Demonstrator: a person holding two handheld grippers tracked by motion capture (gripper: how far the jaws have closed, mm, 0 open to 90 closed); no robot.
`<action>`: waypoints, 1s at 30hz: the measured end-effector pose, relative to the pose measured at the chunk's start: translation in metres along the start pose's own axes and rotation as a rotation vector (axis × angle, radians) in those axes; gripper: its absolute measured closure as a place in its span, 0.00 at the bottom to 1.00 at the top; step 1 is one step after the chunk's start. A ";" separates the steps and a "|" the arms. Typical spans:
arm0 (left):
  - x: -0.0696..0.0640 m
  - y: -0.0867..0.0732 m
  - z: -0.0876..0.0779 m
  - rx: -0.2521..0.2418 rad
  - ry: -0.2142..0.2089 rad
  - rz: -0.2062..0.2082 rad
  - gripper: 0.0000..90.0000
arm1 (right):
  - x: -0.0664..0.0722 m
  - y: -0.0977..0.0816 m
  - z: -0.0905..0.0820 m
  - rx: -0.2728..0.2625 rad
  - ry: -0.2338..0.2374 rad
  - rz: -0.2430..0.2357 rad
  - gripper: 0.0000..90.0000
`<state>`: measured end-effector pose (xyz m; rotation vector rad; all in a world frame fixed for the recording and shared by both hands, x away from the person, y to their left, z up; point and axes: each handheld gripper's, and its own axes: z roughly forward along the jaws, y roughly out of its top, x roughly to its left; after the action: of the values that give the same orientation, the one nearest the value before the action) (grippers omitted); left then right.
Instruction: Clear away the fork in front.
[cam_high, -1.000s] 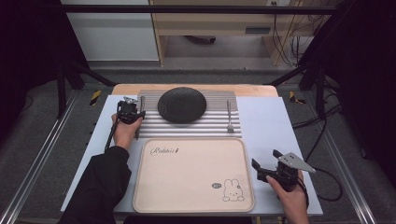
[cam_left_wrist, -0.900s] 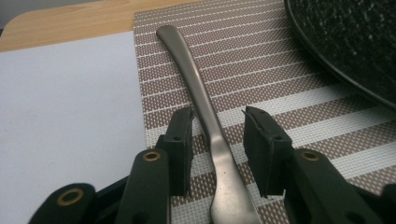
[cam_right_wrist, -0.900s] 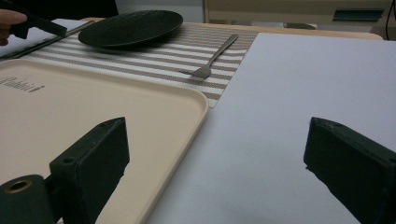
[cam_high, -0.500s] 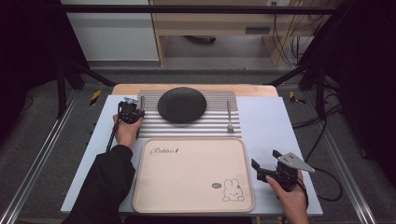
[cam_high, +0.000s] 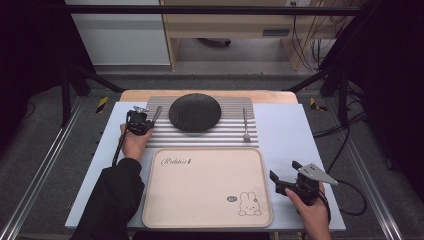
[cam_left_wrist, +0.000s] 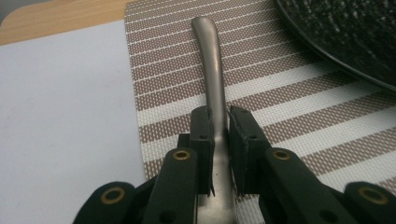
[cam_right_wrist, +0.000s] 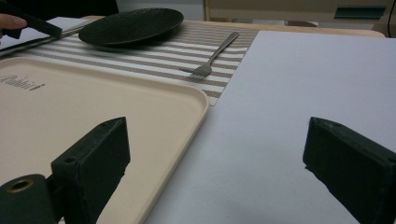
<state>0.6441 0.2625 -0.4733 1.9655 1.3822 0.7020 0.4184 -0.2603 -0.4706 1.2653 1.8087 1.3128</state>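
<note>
The left gripper (cam_left_wrist: 218, 140) had just been closing and clamped the knife handle (cam_left_wrist: 212, 70) on the striped placemat (cam_left_wrist: 289, 107), ready for lifting; the right gripper (cam_right_wrist: 215, 168) gaped empty beside the tray (cam_right_wrist: 93, 107).

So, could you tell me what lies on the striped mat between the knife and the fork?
The black plate lies between them, seen in the high view.
</note>
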 end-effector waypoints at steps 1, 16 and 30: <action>0.000 0.000 0.000 0.000 0.000 0.000 0.89 | 0.000 0.000 0.000 0.001 0.000 0.000 0.08; -0.013 -0.014 -0.059 -0.112 -0.051 -0.008 0.89 | 0.000 0.001 0.000 -0.004 0.000 0.000 0.08; -0.076 -0.046 -0.144 -0.235 -0.199 0.129 0.89 | 0.005 0.003 -0.004 -0.013 0.004 -0.013 0.08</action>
<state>0.4877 0.2288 -0.4173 1.8911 1.0147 0.6736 0.4142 -0.2571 -0.4664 1.2432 1.8046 1.3192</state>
